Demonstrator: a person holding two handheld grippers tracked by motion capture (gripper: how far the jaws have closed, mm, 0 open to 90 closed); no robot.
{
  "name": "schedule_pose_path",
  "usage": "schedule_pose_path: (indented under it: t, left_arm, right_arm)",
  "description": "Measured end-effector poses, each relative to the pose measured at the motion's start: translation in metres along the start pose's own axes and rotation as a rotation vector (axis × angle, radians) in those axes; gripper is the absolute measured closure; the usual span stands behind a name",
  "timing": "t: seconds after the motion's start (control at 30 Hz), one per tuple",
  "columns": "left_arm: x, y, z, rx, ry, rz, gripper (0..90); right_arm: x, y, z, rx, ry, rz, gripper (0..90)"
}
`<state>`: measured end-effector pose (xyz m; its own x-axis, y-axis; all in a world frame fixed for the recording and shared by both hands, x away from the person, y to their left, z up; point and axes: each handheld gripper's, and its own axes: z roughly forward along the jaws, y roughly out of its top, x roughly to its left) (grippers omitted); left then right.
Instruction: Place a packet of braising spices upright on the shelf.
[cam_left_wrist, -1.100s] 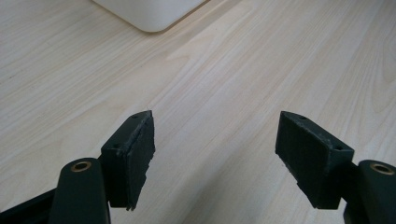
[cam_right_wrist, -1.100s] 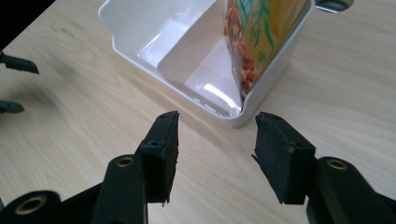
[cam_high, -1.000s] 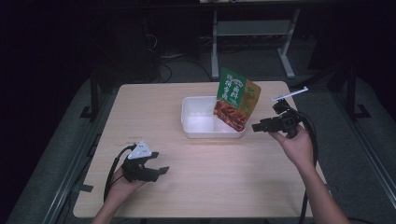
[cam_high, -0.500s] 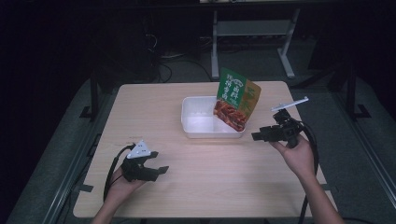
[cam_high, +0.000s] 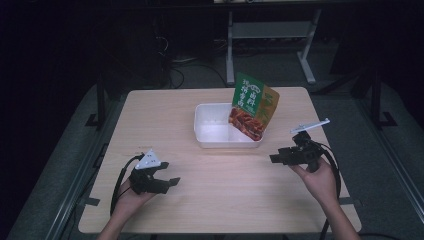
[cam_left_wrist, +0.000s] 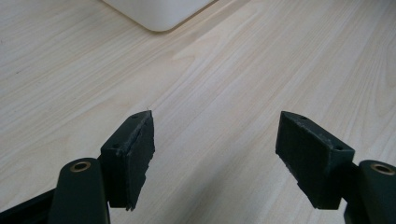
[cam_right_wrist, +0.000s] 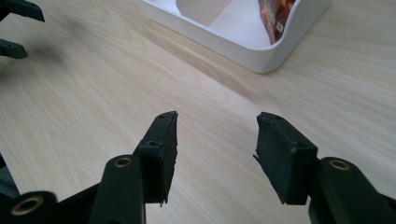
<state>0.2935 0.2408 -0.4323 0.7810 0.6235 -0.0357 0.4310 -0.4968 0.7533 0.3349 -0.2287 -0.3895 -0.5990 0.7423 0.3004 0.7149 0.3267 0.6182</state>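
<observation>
- The person's forearms enter from the bottom edge of the high view and are cut off there; the room around the table is too dark to make out beyond some metal frame legs and cables
- The left hand rests low over the near left part of the wooden table, holding the left gripper with a pale grey three-cornered plate on top and a black cable looping behind it
- In the left gripper view, its two black jaws stand spread wide with nothing between them; the pads are blocky wedges with rough, chipped edges, hovering over pale wood grain
- The right hand is at the near right of the table, holding the right gripper pointed leftward, a thin pale strip angled above it
- In the right gripper view, its jaws are also parted and empty, matte black with brass-coloured rivet holes; two jaw tips of the other gripper show at the top left corner, mostly cut off
- Beyond both grippers, near the table's middle, sits a white plastic tray with rounded corners, smooth walls and an inner divider
- A glossy green and orange snack packet stands tilted in the tray's right compartment, leaning on its far right rim; the printed characters are too small to read and its lower end is hidden by the tray wall
</observation>
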Motion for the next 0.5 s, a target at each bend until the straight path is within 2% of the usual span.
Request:
schedule_pose_path:
  t: [0.5]
  left_arm:
    - [-0.001, 0.0, 0.001, 0.006, 0.001, 0.003, 27.9]
  right_arm:
    - [-0.002, -0.032, 0.014, 0.013, 0.038, 0.04, 46.3]
